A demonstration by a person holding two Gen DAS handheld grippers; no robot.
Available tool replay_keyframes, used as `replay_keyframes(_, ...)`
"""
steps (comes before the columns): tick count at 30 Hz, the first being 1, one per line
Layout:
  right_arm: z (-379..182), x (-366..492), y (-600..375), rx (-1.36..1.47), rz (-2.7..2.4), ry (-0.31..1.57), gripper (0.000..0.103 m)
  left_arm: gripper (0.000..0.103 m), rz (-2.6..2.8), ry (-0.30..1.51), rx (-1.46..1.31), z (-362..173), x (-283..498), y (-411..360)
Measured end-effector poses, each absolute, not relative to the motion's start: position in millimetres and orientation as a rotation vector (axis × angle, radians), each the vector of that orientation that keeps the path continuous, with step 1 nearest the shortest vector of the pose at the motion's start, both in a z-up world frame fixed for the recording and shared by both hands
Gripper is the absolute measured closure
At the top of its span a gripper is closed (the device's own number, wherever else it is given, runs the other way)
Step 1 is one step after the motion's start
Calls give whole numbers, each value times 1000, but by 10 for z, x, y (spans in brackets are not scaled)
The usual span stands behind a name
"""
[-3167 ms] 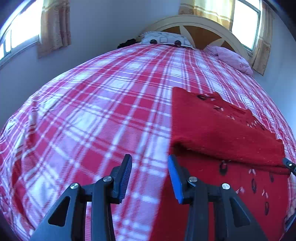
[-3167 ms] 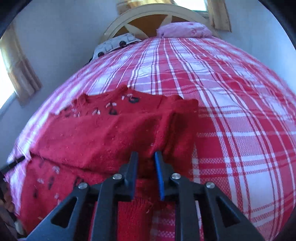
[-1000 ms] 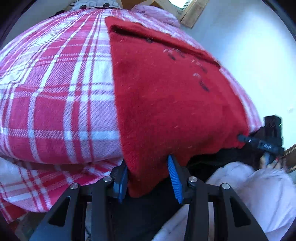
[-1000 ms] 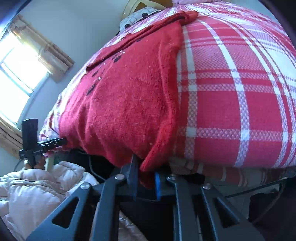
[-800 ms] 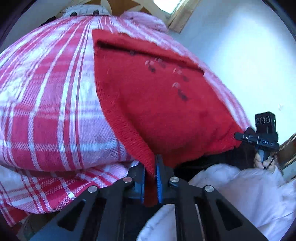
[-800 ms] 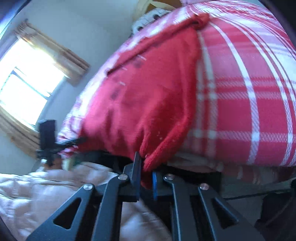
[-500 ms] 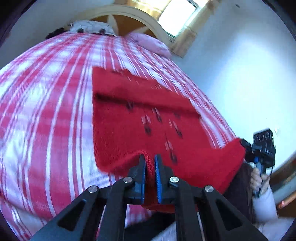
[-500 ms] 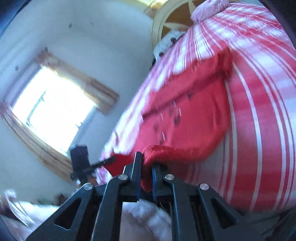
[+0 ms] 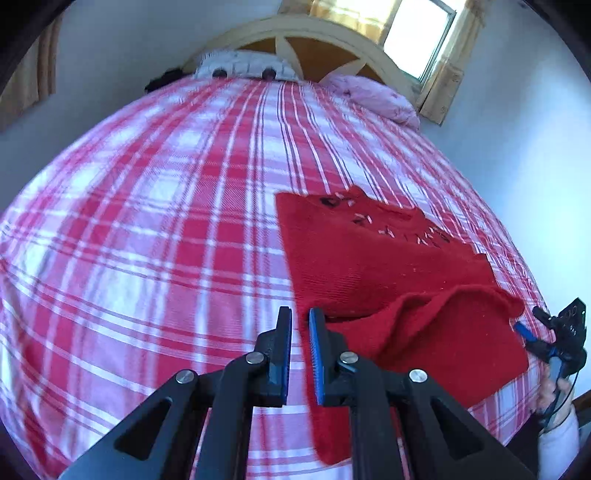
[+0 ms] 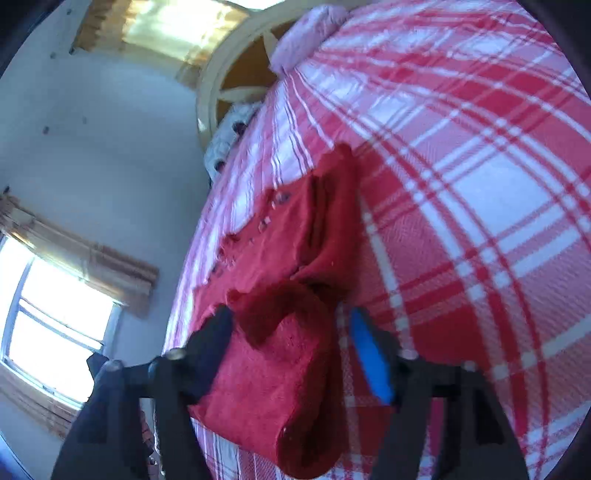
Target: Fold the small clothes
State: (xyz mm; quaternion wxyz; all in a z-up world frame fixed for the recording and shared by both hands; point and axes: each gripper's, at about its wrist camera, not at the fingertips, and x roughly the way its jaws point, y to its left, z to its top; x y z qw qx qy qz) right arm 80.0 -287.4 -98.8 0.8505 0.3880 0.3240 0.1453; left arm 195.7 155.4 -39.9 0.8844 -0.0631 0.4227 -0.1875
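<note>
A red knitted sweater [image 9: 369, 258] lies on the plaid bedspread [image 9: 166, 221], its near part lifted and doubled back over the rest. My left gripper [image 9: 300, 343] is shut on the sweater's near left edge, which runs between the pads. In the right wrist view my right gripper [image 10: 291, 343] is opening wide. The bunched sweater corner [image 10: 266, 310] lies loose between its fingers, and neither pad presses on it. The right gripper [image 9: 554, 332] also shows at the sweater's far right corner in the left wrist view, held by a hand [image 9: 554, 391].
A curved wooden headboard [image 9: 314, 33] stands at the far end of the bed, with a white patterned pillow [image 9: 243, 68] and a pink pillow [image 9: 373, 96] in front of it. Curtained windows [image 10: 55, 325] sit in the walls. The bed's right edge lies just beyond the sweater.
Both grippers rose from below the bed's edge and carried the sweater's hem up over the garment. The right gripper then opened and let its corner go; the left stays shut on its corner.
</note>
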Motion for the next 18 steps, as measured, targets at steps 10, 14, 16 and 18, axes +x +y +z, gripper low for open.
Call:
replay_keyframes(10, -727, 415, -2403, 353, 194, 647, 31, 78, -474, 719, 327, -731, 1702, 1085)
replay_keyframes(14, -729, 426, -2275, 290, 210, 666, 31, 78, -535, 645, 560, -798, 1645, 938)
replay_keyframes(16, -742, 480, -2252, 277, 210, 677, 31, 78, -580, 614, 643, -806, 1631, 908)
replay_keyframes(18, -762, 499, -2253, 283, 211, 686, 31, 78, -625, 605, 700, -822, 1643, 857)
